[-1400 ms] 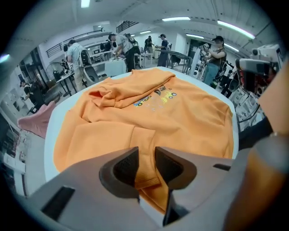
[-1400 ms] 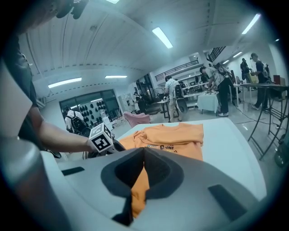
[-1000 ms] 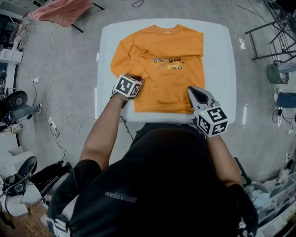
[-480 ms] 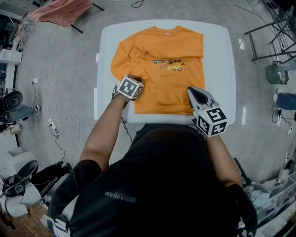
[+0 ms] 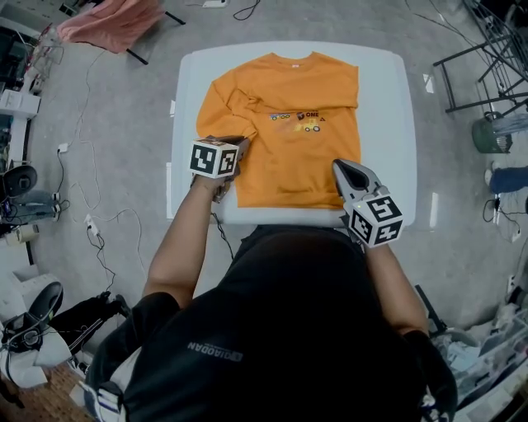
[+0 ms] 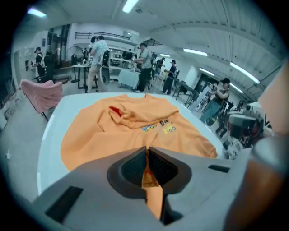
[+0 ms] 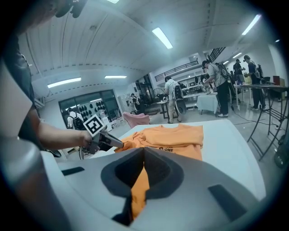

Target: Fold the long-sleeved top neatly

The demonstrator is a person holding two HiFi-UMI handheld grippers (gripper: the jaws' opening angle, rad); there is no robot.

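Note:
The orange long-sleeved top point(image 5: 289, 124) lies front up on the white table point(image 5: 388, 99), collar at the far side, with its left sleeve bunched over the body. My left gripper point(image 5: 233, 145) is at the top's left edge. Its jaws have just been closing, and in the left gripper view the left gripper point(image 6: 147, 151) pinches a fold of orange fabric point(image 6: 149, 176). My right gripper point(image 5: 340, 167) is shut on the near right corner of the hem. In the right gripper view, orange cloth point(image 7: 140, 185) hangs between the pressed pads of the right gripper point(image 7: 144, 151).
A pink cloth point(image 5: 111, 18) hangs on a stand at the far left. Cables point(image 5: 91, 218) trail over the floor on the left, and a metal rack point(image 5: 487, 58) stands at the right. People and work tables fill the hall behind.
My left gripper has lifted off the table and shifted left with orange fabric in it. The right gripper has stayed where it was.

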